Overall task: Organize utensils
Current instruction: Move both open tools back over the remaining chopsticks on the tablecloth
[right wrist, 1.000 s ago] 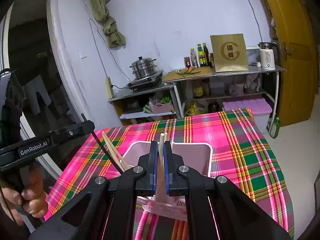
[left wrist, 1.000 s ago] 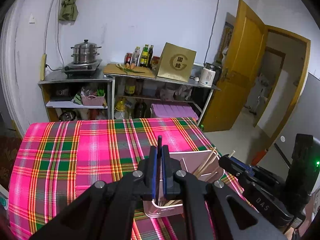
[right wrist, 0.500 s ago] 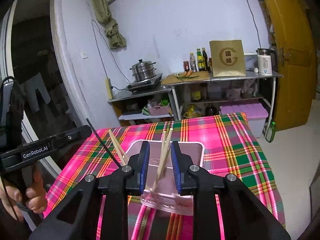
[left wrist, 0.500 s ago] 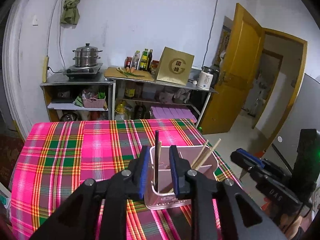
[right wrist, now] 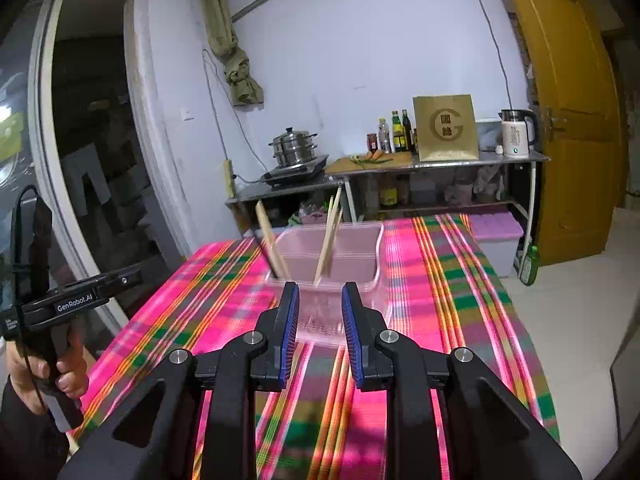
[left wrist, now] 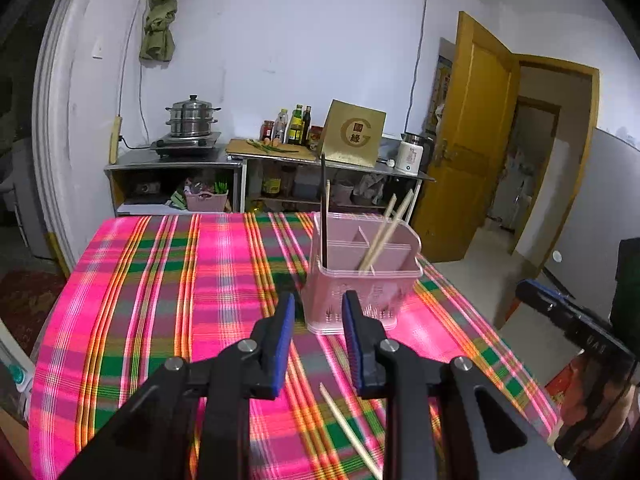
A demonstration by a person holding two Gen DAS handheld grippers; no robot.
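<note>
A pink divided caddy (left wrist: 362,280) stands on the plaid tablecloth (left wrist: 180,280). A dark chopstick (left wrist: 323,208) and a wooden one (left wrist: 327,204) stand in its left compartment, and two wooden chopsticks (left wrist: 386,232) lean in another. One loose wooden chopstick (left wrist: 348,428) lies on the cloth under my left gripper (left wrist: 319,298). That gripper hangs short of the caddy, its jaws opening with nothing between them. From the other side, my right gripper (right wrist: 320,286) faces the caddy (right wrist: 332,248), open and empty, with wooden chopsticks (right wrist: 330,236) leaning inside.
Metal shelves (left wrist: 176,160) along the back wall carry a steamer pot (left wrist: 192,116), bottles (left wrist: 296,124) and a kettle (left wrist: 410,156). A yellow door (left wrist: 468,140) stands open at the right. A purple bin (right wrist: 496,232) sits beyond the table's far edge. A hand (right wrist: 60,372) holds the left gripper.
Both grippers were shut on chopsticks over the caddy. They opened, left the chopsticks standing in it, and drew back toward the near side of the table.
</note>
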